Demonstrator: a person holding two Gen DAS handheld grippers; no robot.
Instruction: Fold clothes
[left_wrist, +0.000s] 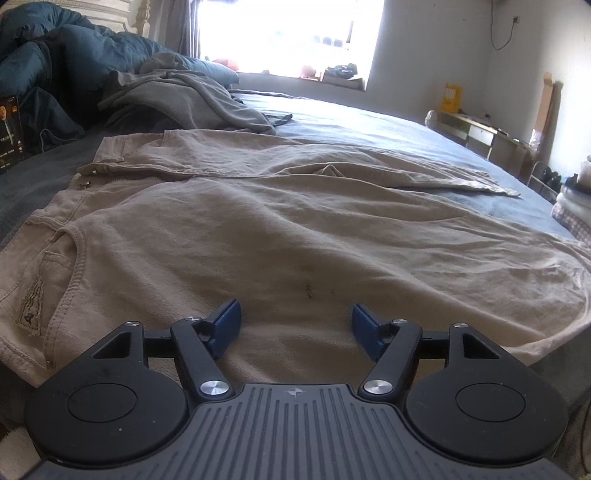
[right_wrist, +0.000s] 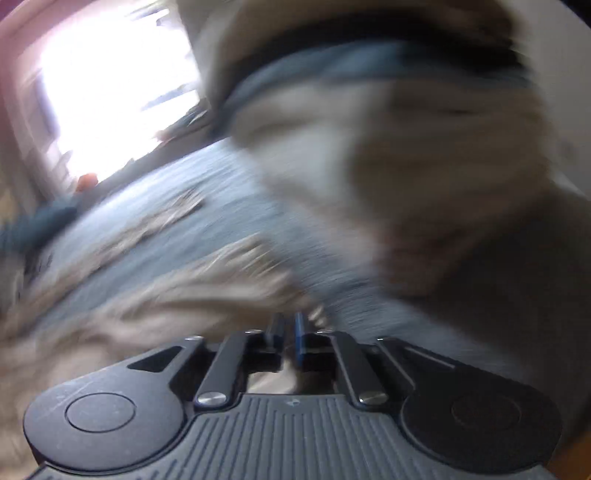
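Beige trousers (left_wrist: 295, 221) lie spread on the bed (left_wrist: 369, 122), filling mid-frame. Left tool (left_wrist: 296, 325) gapes wide above them, gripping nothing. Right tool (right_wrist: 288, 332) narrow; blur hides any hold.

Bright window (left_wrist: 291, 33) beyond the blue-sheeted bed (left_wrist: 369, 125).

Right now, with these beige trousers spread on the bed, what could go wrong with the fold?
The left gripper hangs open above the beige trousers, holding nothing, so that side may slide or bunch. The right wrist view is motion-blurred, so a grab by the right gripper could miss. The grey garment lies close and could get caught.
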